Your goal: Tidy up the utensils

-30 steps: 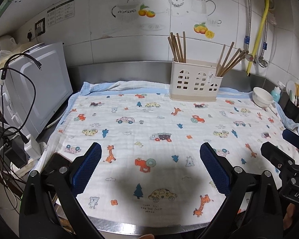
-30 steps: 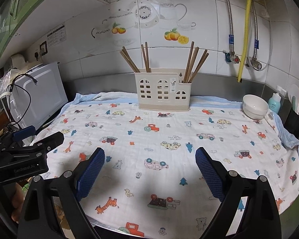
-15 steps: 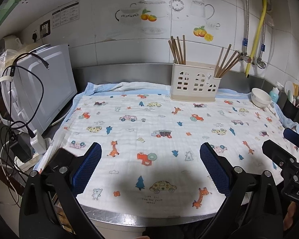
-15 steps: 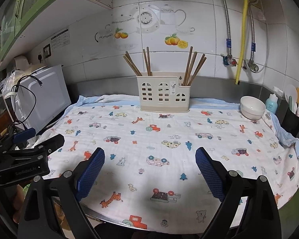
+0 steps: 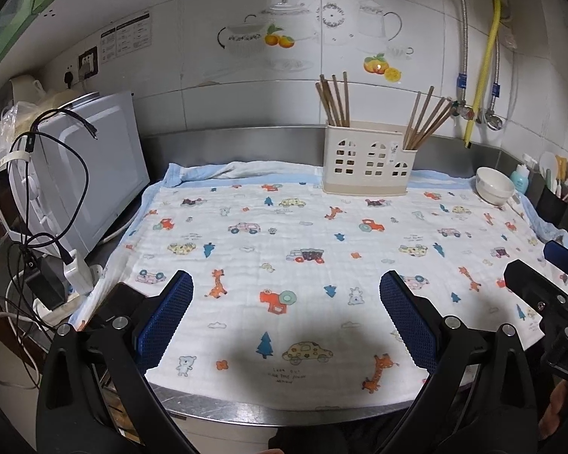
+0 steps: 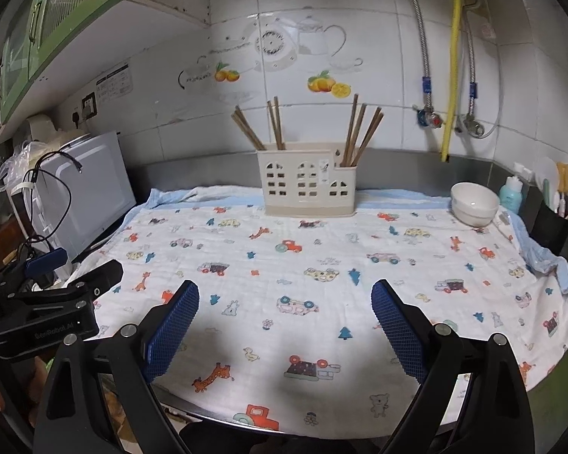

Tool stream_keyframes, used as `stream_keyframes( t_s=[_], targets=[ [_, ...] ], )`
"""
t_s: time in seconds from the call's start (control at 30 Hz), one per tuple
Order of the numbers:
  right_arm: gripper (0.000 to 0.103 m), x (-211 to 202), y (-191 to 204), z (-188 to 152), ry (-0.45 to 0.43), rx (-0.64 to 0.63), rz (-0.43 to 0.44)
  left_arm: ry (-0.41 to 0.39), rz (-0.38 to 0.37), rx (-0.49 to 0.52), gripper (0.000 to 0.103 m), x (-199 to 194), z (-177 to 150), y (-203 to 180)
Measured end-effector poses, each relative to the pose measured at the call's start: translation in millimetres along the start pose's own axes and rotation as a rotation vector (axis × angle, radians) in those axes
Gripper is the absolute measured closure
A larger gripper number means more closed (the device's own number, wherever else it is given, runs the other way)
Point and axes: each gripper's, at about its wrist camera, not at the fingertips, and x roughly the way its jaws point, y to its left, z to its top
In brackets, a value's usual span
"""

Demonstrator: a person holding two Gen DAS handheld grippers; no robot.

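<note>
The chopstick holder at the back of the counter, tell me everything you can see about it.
The chopstick holder is a cream, plastic-looking caddy with house-style window cutouts and a lower right section. It stands upright on the printed cloth near the steel backsplash. Brown chopsticks lean out of its left and right ends; the middle looks empty. Nothing else touches it.

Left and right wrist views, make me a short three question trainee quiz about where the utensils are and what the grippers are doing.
1. True or false: the left gripper and the right gripper both stand open and hold nothing.
2. Where are the brown wooden chopsticks? A) flat on the cloth B) upright in the cream plastic holder with window cutouts C) in the white ceramic bowl
3. Fill in: the holder stands at the back edge of the white cartoon-print ____.

Key: 1 true; 2 B; 3 cloth.
</note>
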Motion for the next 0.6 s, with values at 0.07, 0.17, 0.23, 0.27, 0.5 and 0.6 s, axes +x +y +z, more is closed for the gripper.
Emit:
stream_keyframes(
  t_s=[0.07,0.17,0.23,0.27,0.5,0.6],
  targets=[
    [0.013,-2.9,-0.6,-0.8,-0.005,0.004,0.002,-0.006,-0.003,-0.002,0.005,-3.4,0.5,-1.1],
    [0.013,-6.8,-1.7,-1.3,-0.011,0.013,0.009,-0.009,-0.009,-0.011,0.005,-6.8,0.9,-1.3],
    [0.013,-8.6,-2.0,-0.7,-0.015,0.016,0.010,-0.014,-0.006,-0.016,0.005,-9.6,1.5,-1.8],
    [0.013,-9.5,-2.1,-0.6,-0.018,0.017,0.010,-0.017,-0.009,-0.017,0.005,-10.7,2.0,-1.4],
    [0.012,-12.7,-2.1,-0.3,-0.024,0.017,0.008,-0.038,0.012,-0.010,0.005,-16.0,2.5,-1.5],
    [0.011,-13.2,-1.2,-1.6,-0.022,0.016,0.011,-0.047,0.023,0.001,0.005,-17.2,2.1,-2.4]
  ],
)
